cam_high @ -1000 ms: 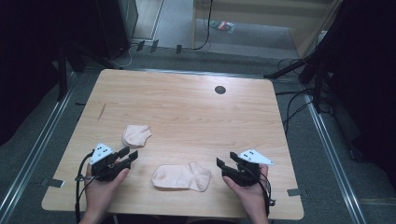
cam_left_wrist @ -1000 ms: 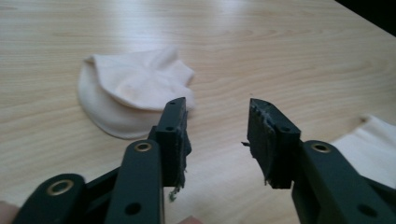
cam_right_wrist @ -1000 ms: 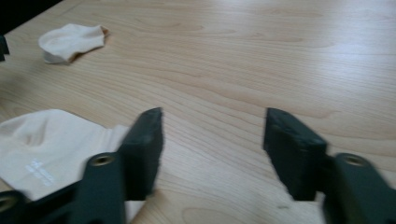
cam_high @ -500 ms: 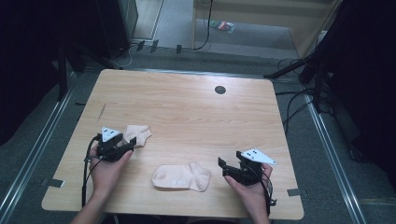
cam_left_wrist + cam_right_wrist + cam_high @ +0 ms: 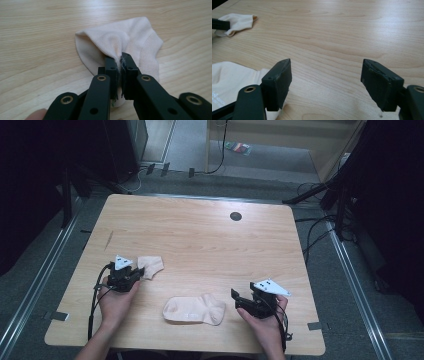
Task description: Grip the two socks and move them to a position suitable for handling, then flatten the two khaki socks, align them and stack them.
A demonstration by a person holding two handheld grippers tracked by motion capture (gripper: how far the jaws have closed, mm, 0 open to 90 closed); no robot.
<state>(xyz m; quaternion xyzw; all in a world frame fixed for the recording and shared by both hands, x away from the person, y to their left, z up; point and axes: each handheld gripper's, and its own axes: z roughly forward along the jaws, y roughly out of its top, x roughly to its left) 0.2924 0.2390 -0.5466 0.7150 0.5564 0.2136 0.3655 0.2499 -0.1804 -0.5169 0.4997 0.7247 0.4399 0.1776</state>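
The left gripper (image 5: 119, 60) has its jaws pressed together on a fold of the small sock (image 5: 120, 42). They have just been closing, and the cloth now puckers up between the pads, so this reads as a firm pinch made to lift or drag it. That small sock (image 5: 150, 265) lies to the left of the big sock (image 5: 195, 309) and a little farther from the person, well apart from it. The right gripper (image 5: 241, 299) waits with its jaws spread and nothing between them, just beside the big sock's right end (probably placed there to steady or take that one once the first arrives). Both socks rest flat on the wooden table (image 5: 210, 240), 2 in all, likely to be brought together as a pair
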